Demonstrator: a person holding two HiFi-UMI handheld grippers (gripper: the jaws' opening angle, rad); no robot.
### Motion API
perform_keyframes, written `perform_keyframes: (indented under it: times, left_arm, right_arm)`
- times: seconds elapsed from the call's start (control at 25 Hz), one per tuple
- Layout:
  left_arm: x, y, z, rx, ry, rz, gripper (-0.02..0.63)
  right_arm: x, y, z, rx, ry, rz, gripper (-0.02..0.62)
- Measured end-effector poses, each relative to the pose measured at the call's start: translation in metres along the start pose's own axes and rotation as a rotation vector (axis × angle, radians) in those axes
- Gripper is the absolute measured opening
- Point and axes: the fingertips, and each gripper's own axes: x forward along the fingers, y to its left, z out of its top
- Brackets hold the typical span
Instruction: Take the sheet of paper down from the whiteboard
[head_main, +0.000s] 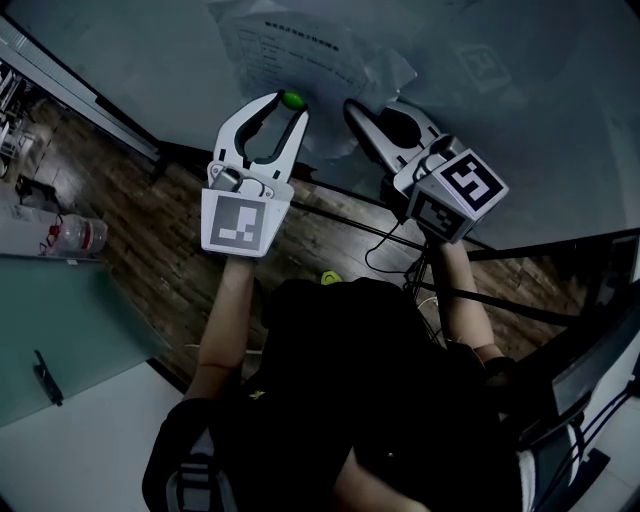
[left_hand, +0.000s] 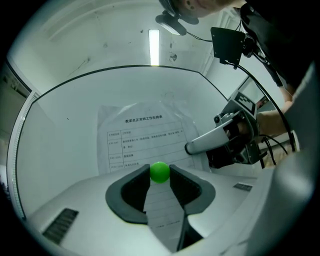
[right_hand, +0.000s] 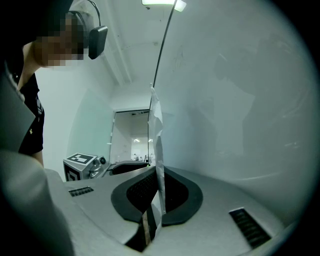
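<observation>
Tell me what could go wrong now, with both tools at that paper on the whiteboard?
The right tool pinches only the edge of the crumpled sheet of paper; pulling while the green ball pins it to the whiteboard could tear it. The left tool holds that round ball just at its tips, so it might slip out and fall.

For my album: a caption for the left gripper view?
Left claw grips a green ball over the sheet; right claw pinches the sheet's edge.
</observation>
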Motion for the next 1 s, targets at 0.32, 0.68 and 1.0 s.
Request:
perform_keyframes:
  times: [0.32,0.68,1.0]
  left_arm:
    - [0.004,0.002,0.0,-0.016,-0.002,-0.012,0.137]
    - [0.009,0.003,-0.008,-0.053,0.022,-0.035,0.137]
    - [-0.05,-0.02,0.007,-0.056,-0.001,-0.058,0.137]
  right_arm:
    - [0.002,-0.001,-0.003,0.02,0.018,0.009,0.026]
    - [0.002,-0.006,-0.013,0.04,0.053,-0.006,0.026]
    - [-0.027,0.056,-0.019,0.036,0.053,-0.027,0.026]
